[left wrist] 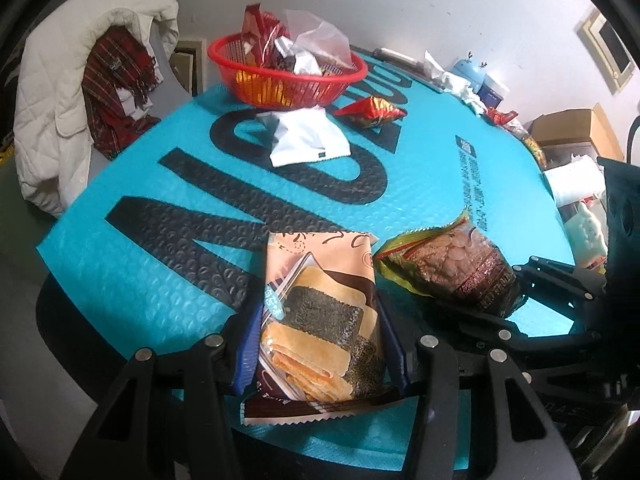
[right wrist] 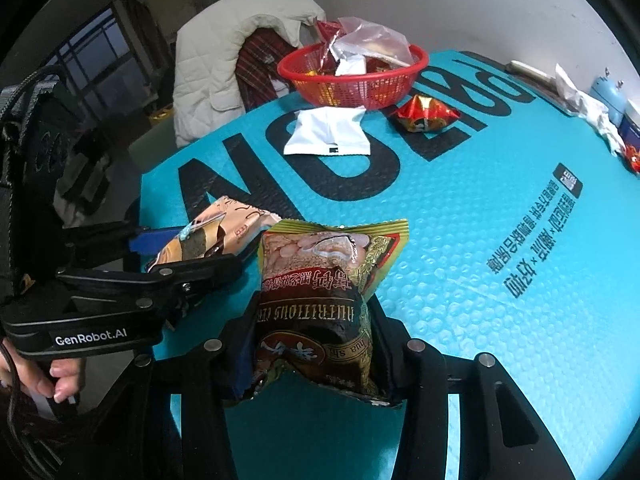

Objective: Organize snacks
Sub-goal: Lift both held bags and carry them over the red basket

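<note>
1. Step in hand, as judged: both packets gripped at the near edge of the blue mat (left wrist: 140, 184), ready for carrying to the red basket (left wrist: 288, 76) at the far side
2. Best done by lifting clear of the mat before travelling, passing over the white packet (left wrist: 308, 140) and red packet (left wrist: 370, 112)
3. Left gripper (left wrist: 320, 344): jaws partly closed, pressed on both sides of the seaweed cracker packet (left wrist: 320, 312)
4. Right gripper (right wrist: 316, 352): jaws narrowed onto the peanut bag (right wrist: 320, 300), creasing its lower end
</note>
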